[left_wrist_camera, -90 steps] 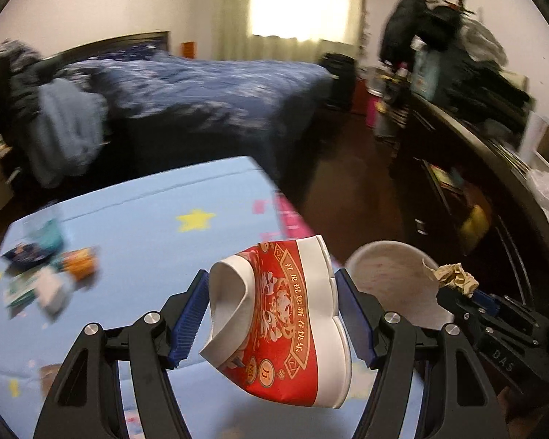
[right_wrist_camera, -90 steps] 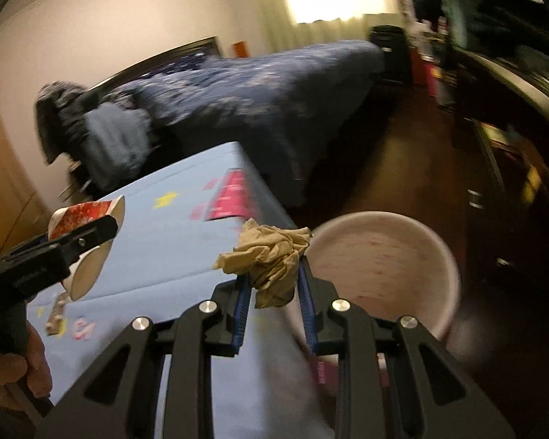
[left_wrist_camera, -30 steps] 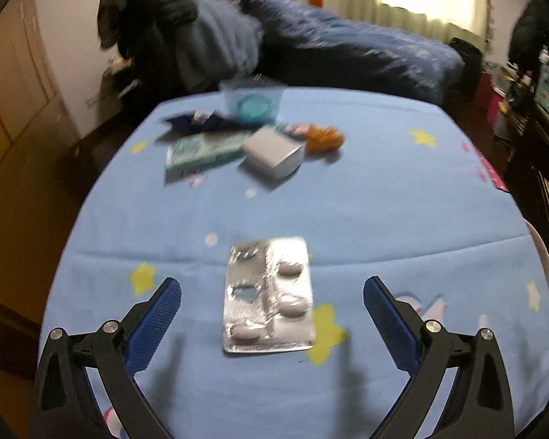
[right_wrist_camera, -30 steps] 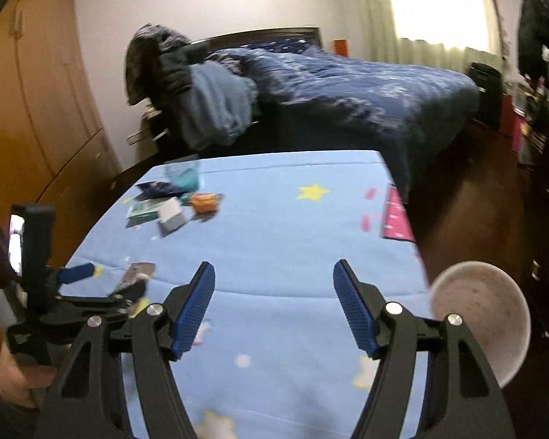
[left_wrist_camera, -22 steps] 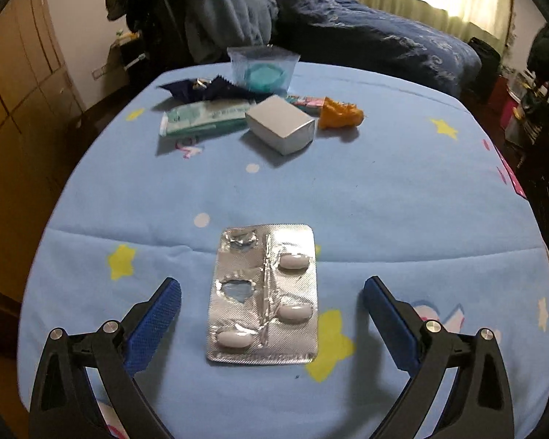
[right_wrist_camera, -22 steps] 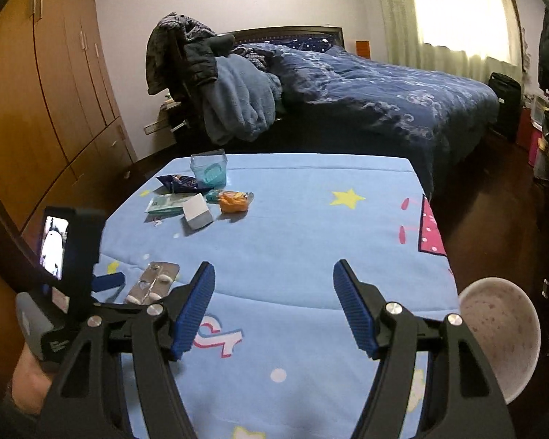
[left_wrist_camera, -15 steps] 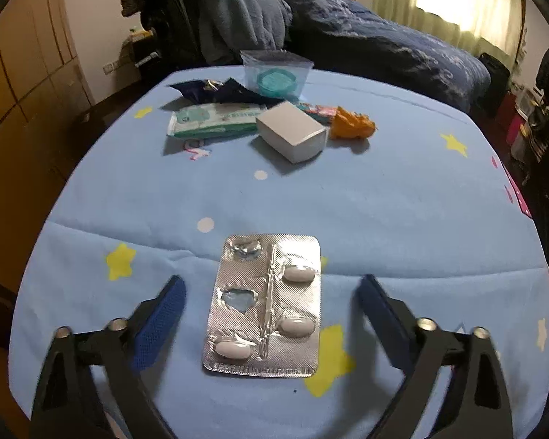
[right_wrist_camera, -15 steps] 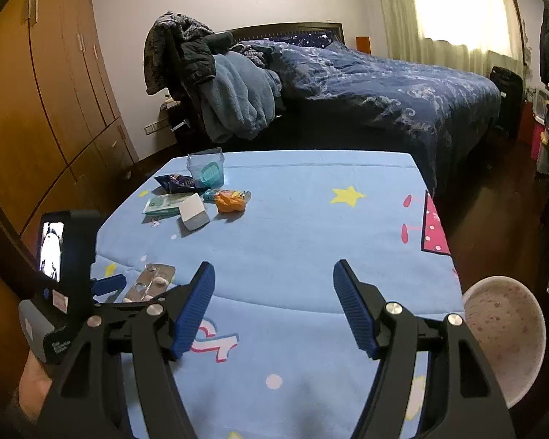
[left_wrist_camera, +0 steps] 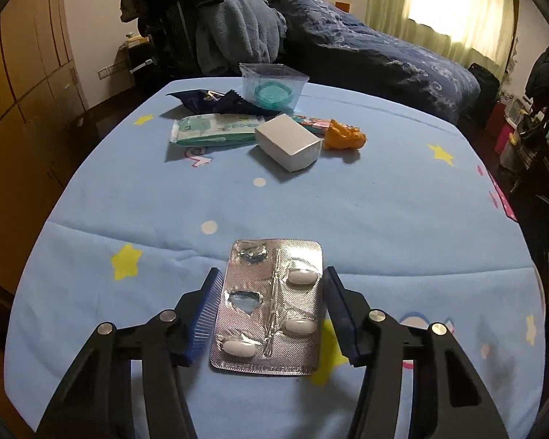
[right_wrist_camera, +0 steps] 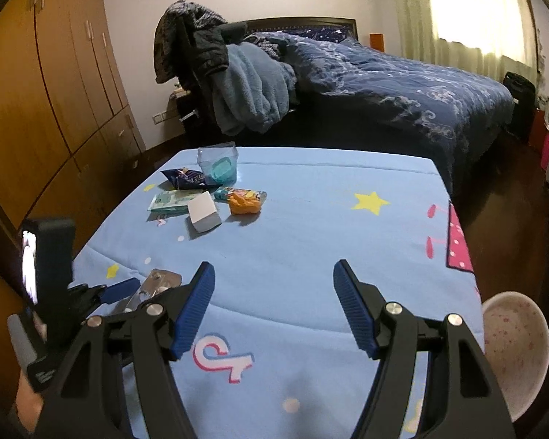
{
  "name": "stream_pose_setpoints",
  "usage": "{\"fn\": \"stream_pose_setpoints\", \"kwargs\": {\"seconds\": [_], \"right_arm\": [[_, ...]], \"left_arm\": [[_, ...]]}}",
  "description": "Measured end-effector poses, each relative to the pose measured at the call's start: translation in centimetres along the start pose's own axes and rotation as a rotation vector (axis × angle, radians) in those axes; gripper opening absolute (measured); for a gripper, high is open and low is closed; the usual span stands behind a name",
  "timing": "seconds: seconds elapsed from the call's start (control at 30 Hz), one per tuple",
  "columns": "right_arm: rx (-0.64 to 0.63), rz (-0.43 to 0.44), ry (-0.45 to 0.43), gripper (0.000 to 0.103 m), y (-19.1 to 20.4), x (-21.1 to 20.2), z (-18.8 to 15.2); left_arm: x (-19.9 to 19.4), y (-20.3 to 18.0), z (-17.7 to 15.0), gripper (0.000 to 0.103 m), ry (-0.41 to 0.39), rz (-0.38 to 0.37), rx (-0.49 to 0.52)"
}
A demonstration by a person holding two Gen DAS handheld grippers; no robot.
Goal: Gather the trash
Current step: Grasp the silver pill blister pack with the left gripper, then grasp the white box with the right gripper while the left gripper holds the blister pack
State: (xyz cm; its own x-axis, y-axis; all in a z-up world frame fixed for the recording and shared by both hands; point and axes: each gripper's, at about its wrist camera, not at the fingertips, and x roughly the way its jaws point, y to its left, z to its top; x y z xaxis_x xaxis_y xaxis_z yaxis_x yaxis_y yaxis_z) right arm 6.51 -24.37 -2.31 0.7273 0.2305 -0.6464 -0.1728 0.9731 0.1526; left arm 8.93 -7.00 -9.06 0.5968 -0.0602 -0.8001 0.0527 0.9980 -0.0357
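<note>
A silver pill blister pack (left_wrist_camera: 271, 307) lies flat on the light blue star-print cloth (left_wrist_camera: 384, 219). My left gripper (left_wrist_camera: 271, 311) straddles it, its blue pads close to the pack's long edges with a thin gap on the left. The pack also shows in the right wrist view (right_wrist_camera: 157, 285). My right gripper (right_wrist_camera: 274, 307) is wide open and empty above the cloth. More trash lies at the far side: a white box (left_wrist_camera: 287, 142), an orange wrapper (left_wrist_camera: 344, 135), a green wipes pack (left_wrist_camera: 216, 130), a dark blue wrapper (left_wrist_camera: 208, 98) and a clear tub (left_wrist_camera: 274, 86).
A pale pink bin (right_wrist_camera: 512, 347) stands on the floor beyond the table's right edge. A bed with a dark blue quilt (right_wrist_camera: 402, 84) and a chair heaped with clothes (right_wrist_camera: 230, 77) lie behind the table. Wooden wardrobes (right_wrist_camera: 47, 102) line the left wall.
My left gripper's jaws have narrowed from wide open to just outside the blister pack and moved forward over it. The right gripper has stayed open and nearly still.
</note>
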Motion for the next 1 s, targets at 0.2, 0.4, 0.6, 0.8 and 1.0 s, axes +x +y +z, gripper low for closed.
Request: {"fn": "stream_pose_setpoints", "kwargs": {"seconds": [0.2, 0.4, 0.6, 0.8, 1.0], "right_arm": [[-0.077, 0.003, 0.042, 0.069, 3.1, 4.7, 2.3], [-0.155, 0.008, 0.120, 0.069, 6.5, 11.1, 3.8], [-0.178, 0.028, 0.187, 0.068, 8.6, 15.2, 4.2], [-0.196, 0.023, 0.214, 0.068, 9.6, 17.5, 4.7], [-0.199, 0.021, 0.216, 0.043, 9.8, 18.1, 4.8]], "left_arm": [[-1.2, 3.0, 0.1, 0.056, -0.031, 0.010, -0.046], [-1.7, 6.4, 0.2, 0.056, -0.046, 0.027, -0.097], [-1.2, 10.1, 0.2, 0.056, -0.038, 0.048, -0.157], [-1.0, 12.2, 0.2, 0.056, -0.039, 0.053, -0.198], [-1.2, 12.8, 0.1, 0.056, -0.044, 0.052, -0.204]]}}
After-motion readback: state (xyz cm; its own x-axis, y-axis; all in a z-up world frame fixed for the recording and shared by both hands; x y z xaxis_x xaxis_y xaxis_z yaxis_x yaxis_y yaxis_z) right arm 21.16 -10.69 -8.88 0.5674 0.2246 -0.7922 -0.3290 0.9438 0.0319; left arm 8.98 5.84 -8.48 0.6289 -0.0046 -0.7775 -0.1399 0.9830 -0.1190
